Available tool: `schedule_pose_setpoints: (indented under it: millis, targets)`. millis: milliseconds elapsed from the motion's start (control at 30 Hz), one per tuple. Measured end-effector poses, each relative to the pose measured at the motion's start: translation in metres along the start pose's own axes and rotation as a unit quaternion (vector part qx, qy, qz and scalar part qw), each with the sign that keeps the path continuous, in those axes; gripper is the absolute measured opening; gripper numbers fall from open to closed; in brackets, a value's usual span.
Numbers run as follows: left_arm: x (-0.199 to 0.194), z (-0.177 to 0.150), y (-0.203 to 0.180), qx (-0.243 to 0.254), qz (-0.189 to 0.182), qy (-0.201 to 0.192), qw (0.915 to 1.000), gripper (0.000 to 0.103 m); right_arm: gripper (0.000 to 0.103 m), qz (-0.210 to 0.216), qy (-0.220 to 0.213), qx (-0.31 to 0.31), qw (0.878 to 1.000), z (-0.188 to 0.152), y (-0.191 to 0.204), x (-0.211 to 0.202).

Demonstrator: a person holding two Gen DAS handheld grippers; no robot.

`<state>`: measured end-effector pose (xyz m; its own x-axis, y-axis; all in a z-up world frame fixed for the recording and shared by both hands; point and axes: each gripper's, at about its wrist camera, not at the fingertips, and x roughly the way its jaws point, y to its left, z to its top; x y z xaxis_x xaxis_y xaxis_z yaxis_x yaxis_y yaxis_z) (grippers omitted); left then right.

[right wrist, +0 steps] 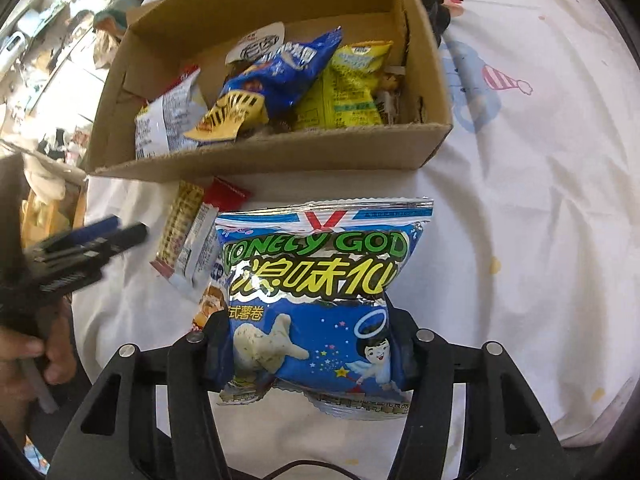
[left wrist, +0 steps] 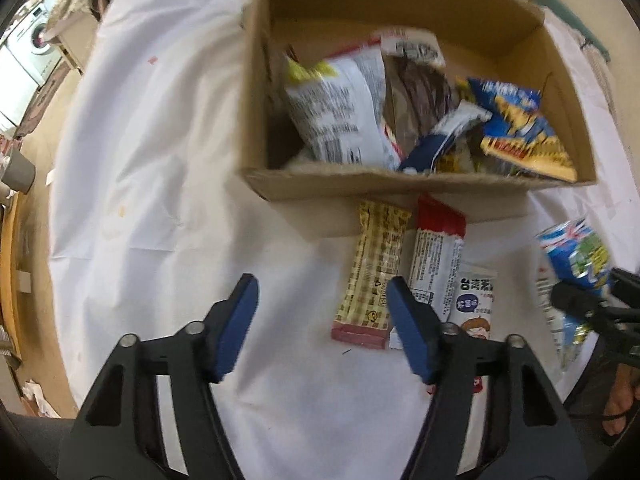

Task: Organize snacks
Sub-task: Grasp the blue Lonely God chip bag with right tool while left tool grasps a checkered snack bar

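A home — a front-loading washing machine (left wrist: 38, 38) stands at the far left beside cluttered household odds and ends. The surface (right wrist: 540, 200) wears a white cloth printed with a cartoon party hat (right wrist: 506, 78) — domestic, lived-in, with a wooden floor (left wrist: 56, 120) below.

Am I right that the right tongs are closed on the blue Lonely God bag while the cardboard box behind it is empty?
Not quite: the cardboard box already holds several snack packets, as the right wrist view shows. The right tongs do grip the blue Lonely God bag.

Snack packets (left wrist: 376, 272) before the box (left wrist: 384, 190) (more inside)
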<state>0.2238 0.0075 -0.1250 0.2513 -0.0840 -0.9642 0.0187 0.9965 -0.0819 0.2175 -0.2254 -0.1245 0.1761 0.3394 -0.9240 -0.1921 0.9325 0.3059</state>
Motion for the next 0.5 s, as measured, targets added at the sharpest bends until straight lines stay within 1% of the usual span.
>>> schedule_pose_setpoints:
  millis: [100, 167, 267, 400, 433, 467, 500]
  targets:
    - [0.012, 0.002, -0.008, 0.011, -0.007, 0.013, 0.9998, 0.061, 0.059, 0.009, -0.010, 0.006, 1.000, 0.003, -0.003, -0.004]
    - [0.019, 0.002, -0.014, 0.028, -0.001, 0.019, 0.9994, 0.061, 0.059, 0.014, -0.012, 0.007, 1.000, -0.001, -0.002, -0.004]
    - [0.025, 0.000, -0.019, 0.047, 0.012, 0.025, 0.9985, 0.051, 0.059, 0.016, -0.014, 0.010, 1.000, -0.003, -0.008, -0.005]
    - [0.029, 0.000, -0.024, 0.052, 0.013, 0.028, 0.9982, 0.050, 0.060, 0.017, -0.014, 0.010, 1.000, 0.000, -0.004, -0.003]
    - [0.030, 0.000, -0.026, 0.057, 0.011, 0.028, 0.9979, 0.045, 0.060, 0.018, -0.015, 0.006, 1.000, 0.000, -0.003, -0.005]
    - [0.030, -0.002, -0.028, 0.061, 0.006, 0.028, 0.9977, 0.024, 0.059, 0.018, -0.015, 0.004, 1.000, -0.001, -0.003, -0.005]
    - [0.031, -0.001, -0.031, 0.067, 0.004, 0.033, 0.9972, 0.024, 0.059, 0.016, -0.014, 0.003, 1.000, -0.001, -0.002, -0.005]
